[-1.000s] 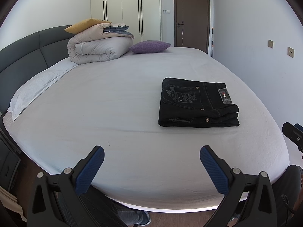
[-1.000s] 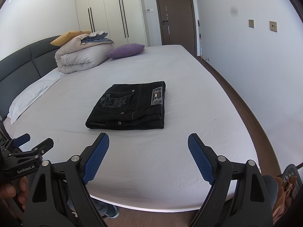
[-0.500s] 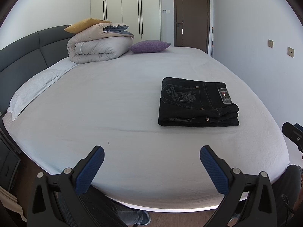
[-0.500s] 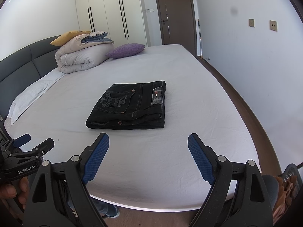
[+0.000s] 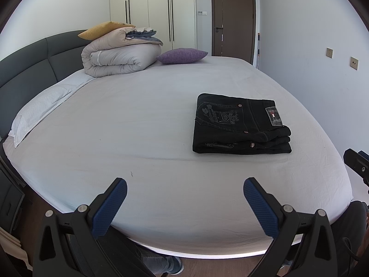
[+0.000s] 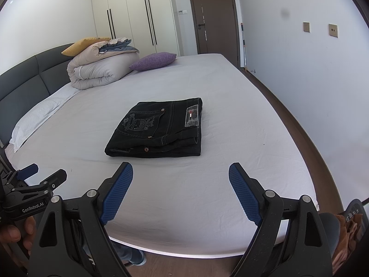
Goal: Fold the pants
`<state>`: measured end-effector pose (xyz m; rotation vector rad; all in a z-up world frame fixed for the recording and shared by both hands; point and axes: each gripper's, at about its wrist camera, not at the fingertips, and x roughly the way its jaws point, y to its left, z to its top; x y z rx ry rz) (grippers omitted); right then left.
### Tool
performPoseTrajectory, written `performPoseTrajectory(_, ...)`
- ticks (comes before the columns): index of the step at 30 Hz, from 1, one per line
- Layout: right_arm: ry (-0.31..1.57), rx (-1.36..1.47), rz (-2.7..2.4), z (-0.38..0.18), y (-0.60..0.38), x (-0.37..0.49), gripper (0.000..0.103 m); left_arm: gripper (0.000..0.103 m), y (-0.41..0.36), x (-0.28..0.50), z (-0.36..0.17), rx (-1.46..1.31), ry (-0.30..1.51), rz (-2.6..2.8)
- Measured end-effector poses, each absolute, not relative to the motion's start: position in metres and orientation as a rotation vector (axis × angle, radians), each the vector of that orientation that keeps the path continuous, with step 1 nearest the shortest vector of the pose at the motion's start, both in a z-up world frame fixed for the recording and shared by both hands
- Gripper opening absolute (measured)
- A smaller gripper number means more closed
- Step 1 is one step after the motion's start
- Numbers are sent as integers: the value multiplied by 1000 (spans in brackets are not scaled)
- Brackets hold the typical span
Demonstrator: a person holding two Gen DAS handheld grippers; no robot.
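left gripper (image 5: 184, 204): black hinged arms with round metal pivot pins, two slim blue pads of fine grid texture; jaws spread wide, nothing between them, poised above the near edge of the bed (image 5: 143, 124).
right gripper (image 6: 181, 190): same build, blue gridded pads; jaws spread wide, holding nothing, apart from the fabric.
pants (image 6: 159, 129): black denim, folded into a thick, nearly square stack of several layers; pale stitched emblem on the back pocket, small metal rivets, grey rectangular waist patch with a red, white and blue mark. lies flat on the sheet towards the foot of the bed, just beyond the right gripper's pads, touching neither gripper.
bed: smooth pale sheet, lightly creased; dark grey padded headboard (image 5: 34, 64) in panels.
duvet (image 5: 120, 57): beige, soft, rolled in a fat bundle at the head end.
cushions: one mustard (image 5: 103, 28) atop the duvet, one purple (image 5: 182, 55), woven, beside it.
pillow (image 5: 41, 110): white, crinkled texture, long.
hand (image 6: 13, 233): grasps the left gripper's handle.
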<state>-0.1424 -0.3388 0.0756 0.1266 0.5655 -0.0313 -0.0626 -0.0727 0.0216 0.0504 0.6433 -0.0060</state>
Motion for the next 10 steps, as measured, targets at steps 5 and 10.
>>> performPoseTrajectory(5, 567, 126, -31, 74, -338, -143, 86, 103, -73, -64, 20, 51, 639, -14)
performPoseTrajectory(10, 570, 130, -31, 73, -337, -142, 86, 103, -76, -68, 17, 77, 633, -9)
